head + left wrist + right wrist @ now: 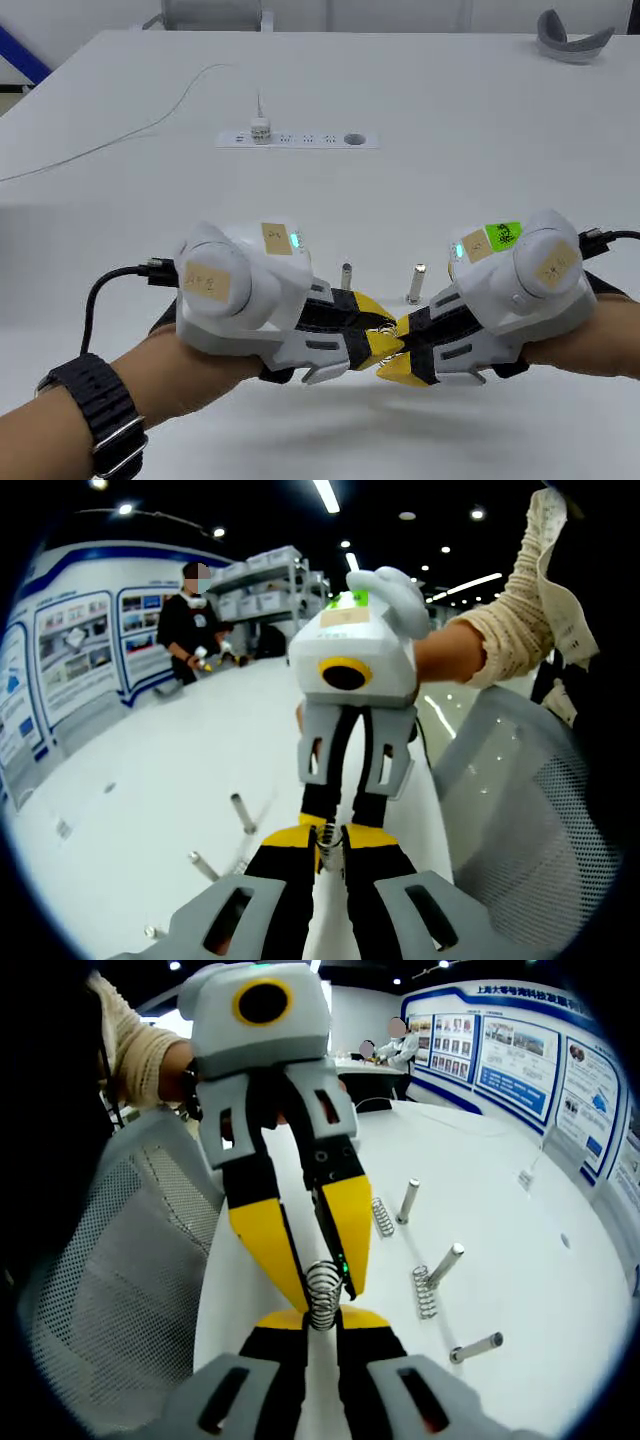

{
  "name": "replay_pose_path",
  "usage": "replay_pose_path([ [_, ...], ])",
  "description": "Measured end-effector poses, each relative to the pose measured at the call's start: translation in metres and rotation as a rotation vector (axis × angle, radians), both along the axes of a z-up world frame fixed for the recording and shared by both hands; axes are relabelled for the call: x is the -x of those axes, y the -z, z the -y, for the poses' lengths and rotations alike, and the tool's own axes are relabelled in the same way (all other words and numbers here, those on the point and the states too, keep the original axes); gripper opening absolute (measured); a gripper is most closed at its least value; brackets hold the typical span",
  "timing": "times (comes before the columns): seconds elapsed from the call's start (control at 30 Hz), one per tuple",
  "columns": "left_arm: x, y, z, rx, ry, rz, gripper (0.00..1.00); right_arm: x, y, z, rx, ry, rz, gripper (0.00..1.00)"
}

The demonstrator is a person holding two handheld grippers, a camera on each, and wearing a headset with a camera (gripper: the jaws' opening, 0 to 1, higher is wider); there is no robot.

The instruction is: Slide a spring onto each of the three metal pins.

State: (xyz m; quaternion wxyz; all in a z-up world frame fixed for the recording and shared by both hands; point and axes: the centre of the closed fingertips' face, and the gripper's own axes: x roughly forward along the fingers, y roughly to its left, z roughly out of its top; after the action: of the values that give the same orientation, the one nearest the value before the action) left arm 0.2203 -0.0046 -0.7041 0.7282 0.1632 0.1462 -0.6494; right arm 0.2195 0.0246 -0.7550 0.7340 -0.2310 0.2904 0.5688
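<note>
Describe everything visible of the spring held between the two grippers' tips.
The spring is a short coil of bright silvery wire, unbent, held off the white table. One end sits between the yellow tips of the left gripper, the other between those of the right gripper; both seem shut on it.

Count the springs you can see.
3. One spring is pinched where the jaws meet; another lies beside the far pin; a third lies by the middle pin. More may be hidden.

Left gripper (386, 338) and right gripper (398, 362) meet tip to tip, forearms converging; both jaw pairs narrowed, apparently pinching one spring (321, 1296).
</note>
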Motion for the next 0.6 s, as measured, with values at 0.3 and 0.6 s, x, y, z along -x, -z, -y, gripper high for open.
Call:
replay_pose_path([
  [0.3,-0.005,-0.002,0.003,0.003,-0.006,-0.015,0.09,-0.003,0.002,0.005,-0.022,0.034,0.010,0.17],
  [0.6,-0.017,-0.006,0.006,-0.014,-0.014,-0.009,0.09,0.000,-0.004,0.022,-0.028,0.082,0.017,0.23],
])
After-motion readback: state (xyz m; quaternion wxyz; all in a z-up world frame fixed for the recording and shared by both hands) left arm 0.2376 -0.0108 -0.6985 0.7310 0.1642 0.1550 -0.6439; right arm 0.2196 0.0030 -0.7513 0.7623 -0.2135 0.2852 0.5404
